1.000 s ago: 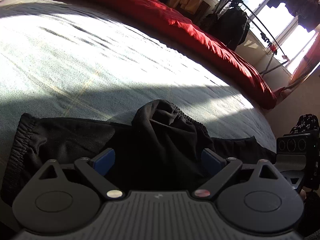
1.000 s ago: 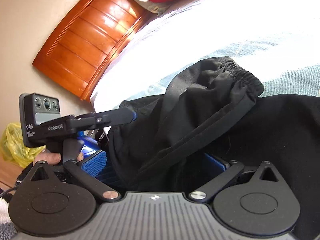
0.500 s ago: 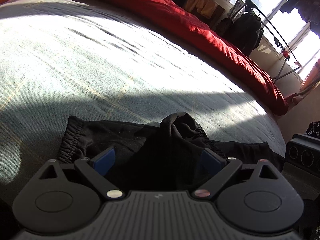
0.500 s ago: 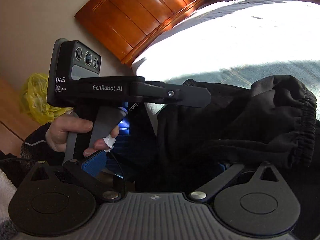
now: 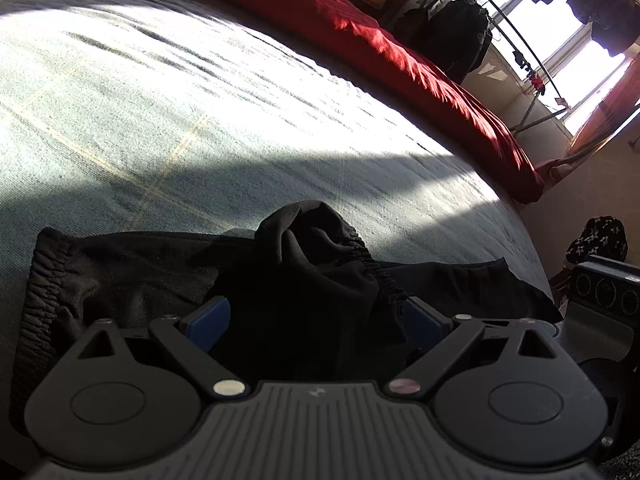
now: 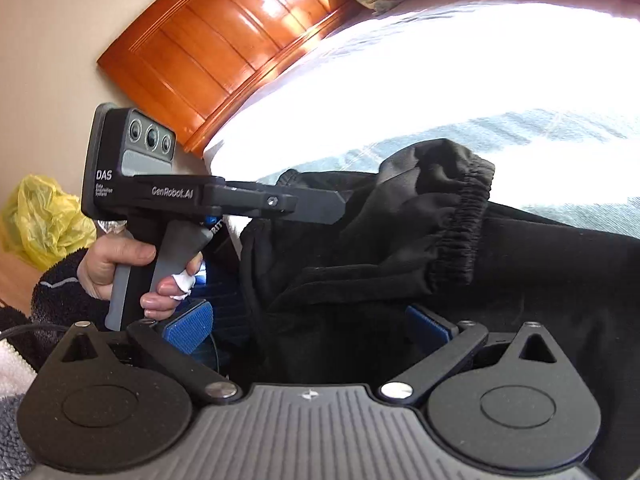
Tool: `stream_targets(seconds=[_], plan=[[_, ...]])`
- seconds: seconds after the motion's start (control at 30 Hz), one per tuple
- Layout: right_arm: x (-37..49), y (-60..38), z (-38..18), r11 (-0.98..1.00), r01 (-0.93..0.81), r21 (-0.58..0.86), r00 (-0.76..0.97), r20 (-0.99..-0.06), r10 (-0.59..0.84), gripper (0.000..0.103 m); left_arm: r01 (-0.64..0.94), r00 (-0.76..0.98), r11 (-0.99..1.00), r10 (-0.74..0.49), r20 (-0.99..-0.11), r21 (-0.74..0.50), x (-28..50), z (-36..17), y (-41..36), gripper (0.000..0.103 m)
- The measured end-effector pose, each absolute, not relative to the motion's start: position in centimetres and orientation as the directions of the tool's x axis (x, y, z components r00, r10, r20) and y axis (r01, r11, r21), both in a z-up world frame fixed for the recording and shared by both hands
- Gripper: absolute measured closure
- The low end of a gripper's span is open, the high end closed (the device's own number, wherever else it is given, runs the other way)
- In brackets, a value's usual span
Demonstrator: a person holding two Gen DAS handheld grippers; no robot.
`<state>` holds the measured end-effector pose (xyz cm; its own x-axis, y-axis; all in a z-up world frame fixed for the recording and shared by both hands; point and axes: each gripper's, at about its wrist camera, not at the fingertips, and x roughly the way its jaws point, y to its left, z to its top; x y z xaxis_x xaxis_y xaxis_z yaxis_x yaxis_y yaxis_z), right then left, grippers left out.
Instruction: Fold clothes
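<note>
one view only shows hand (image 6: 120,268), left gripper (image 6: 320,206), black trousers (image 6: 460,264)

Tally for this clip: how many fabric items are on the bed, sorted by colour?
Black: 1, the crumpled black garment with elastic cuffs
Red: 1, the red quilt along the far edge
Pale blue-green: 1, the plaid bed sheet
Total: 3
Both grippers have their jaws spread around the black cloth.
</note>
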<state>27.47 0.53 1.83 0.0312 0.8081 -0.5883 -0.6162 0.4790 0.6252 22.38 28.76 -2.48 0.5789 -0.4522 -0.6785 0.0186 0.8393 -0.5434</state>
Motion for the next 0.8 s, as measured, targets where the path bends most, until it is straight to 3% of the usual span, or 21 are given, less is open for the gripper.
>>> stream_targets(seconds=[0.27, 0.53, 0.8], plan=[[29.4, 2.3, 0.0, 0.481, -0.543, 0.688, 0.031, -0.556, 0.831, 0.0, 0.002, 0.552, 0.78, -0.522, -0.65, -0.625, 22.6, -2.9, 29.8, 0.009], [25.9, 7.8, 3.0, 0.238, -0.716, 0.656, -0.123, -0.455, 0.882, 0.0, -0.068, 0.579, 0.788, -0.469, -0.667, -0.613, 21.9, -2.7, 32.1, 0.009], [24.5, 11.6, 2.6, 0.154, -0.759, 0.633, -0.214, -0.465, 0.859, 0.0, -0.12, 0.609, 0.823, -0.381, -0.696, -0.556, 20.4, -1.6, 34.3, 0.009]])
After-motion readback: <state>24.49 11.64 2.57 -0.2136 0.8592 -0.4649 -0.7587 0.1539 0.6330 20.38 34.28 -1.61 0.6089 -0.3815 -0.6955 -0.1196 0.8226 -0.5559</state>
